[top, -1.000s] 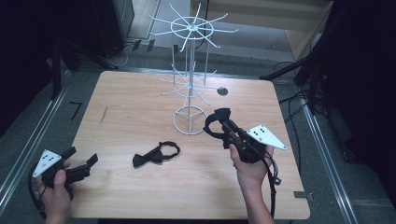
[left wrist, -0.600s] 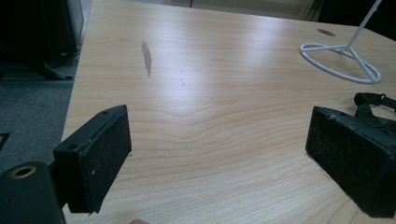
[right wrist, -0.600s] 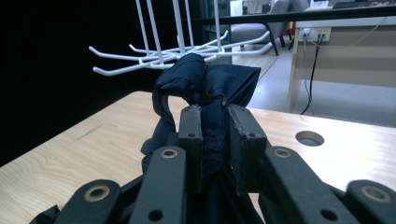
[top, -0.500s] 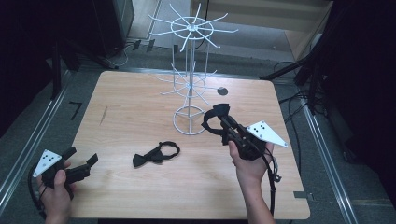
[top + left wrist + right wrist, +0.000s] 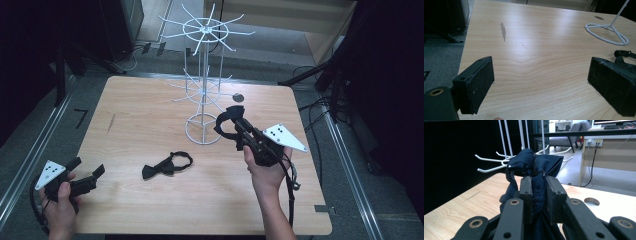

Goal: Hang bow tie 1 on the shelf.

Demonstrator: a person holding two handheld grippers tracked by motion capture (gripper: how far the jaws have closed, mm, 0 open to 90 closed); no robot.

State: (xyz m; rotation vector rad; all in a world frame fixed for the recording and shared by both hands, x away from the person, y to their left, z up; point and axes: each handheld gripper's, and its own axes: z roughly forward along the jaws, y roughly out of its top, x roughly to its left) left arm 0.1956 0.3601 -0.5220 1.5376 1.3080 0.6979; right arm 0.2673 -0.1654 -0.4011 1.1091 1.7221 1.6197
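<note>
A white wire display stand [image 5: 202,75] with radiating hooks rises from the middle of the wooden table [image 5: 150,100]. My right gripper [image 5: 239,131] is shut on a dark navy bow tie [image 5: 227,120], held up just right of the stand's ring base; in the right gripper view the bow tie [image 5: 536,167] bunches between the jaws, close to the stand's lower hooks [image 5: 496,161]. A second black bow tie [image 5: 167,164] lies flat on the table. My left gripper [image 5: 86,176] rests open at the table's near left corner, its pads [image 5: 477,82] wide apart over bare wood.
The stand's ring base [image 5: 607,33] and the strap of the lying bow tie [image 5: 624,55] appear at the right of the left gripper view. A round cable hole [image 5: 238,97] sits behind the stand. Cables [image 5: 320,115] and dark equipment border the table's right side.
My right gripper has shifted slightly with the bow tie, staying beside the stand. The left gripper and the lying bow tie have not moved.
</note>
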